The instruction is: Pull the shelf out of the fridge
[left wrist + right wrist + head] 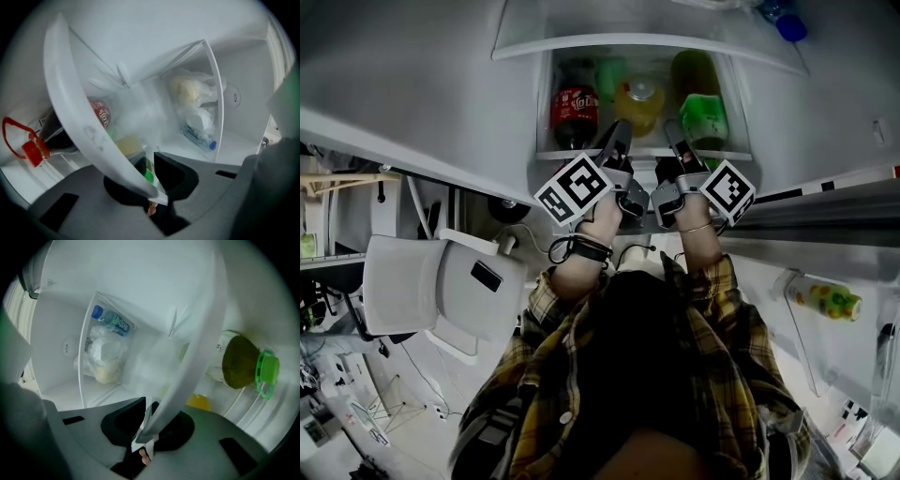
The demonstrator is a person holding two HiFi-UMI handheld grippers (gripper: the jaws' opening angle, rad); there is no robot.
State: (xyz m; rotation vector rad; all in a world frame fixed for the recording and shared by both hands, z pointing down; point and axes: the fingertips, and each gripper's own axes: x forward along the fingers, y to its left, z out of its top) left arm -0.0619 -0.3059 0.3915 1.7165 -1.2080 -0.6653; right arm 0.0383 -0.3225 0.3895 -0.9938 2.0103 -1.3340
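The fridge shelf (581, 155) is a clear pane with a white front rim, and it carries a cola bottle (575, 112), a yellow bottle (639, 103) and a green bottle (703, 117). Both grippers meet at that front rim. My left gripper (617, 142) is shut on the rim (79, 126), which runs between its jaws (151, 180). My right gripper (678, 142) is shut on the same rim (192, 362), clamped low in its jaws (147, 420). The cola bottle (51, 140) lies left of the rim, the green bottle (243, 364) right of it.
A plastic bag of food (194, 101) sits deeper inside, behind a clear panel. The upper shelf (637, 42) overhangs the opening. The open fridge door (825, 216) stands to the right with a bottle (825, 300) in its rack. A white chair (431, 286) is at the left.
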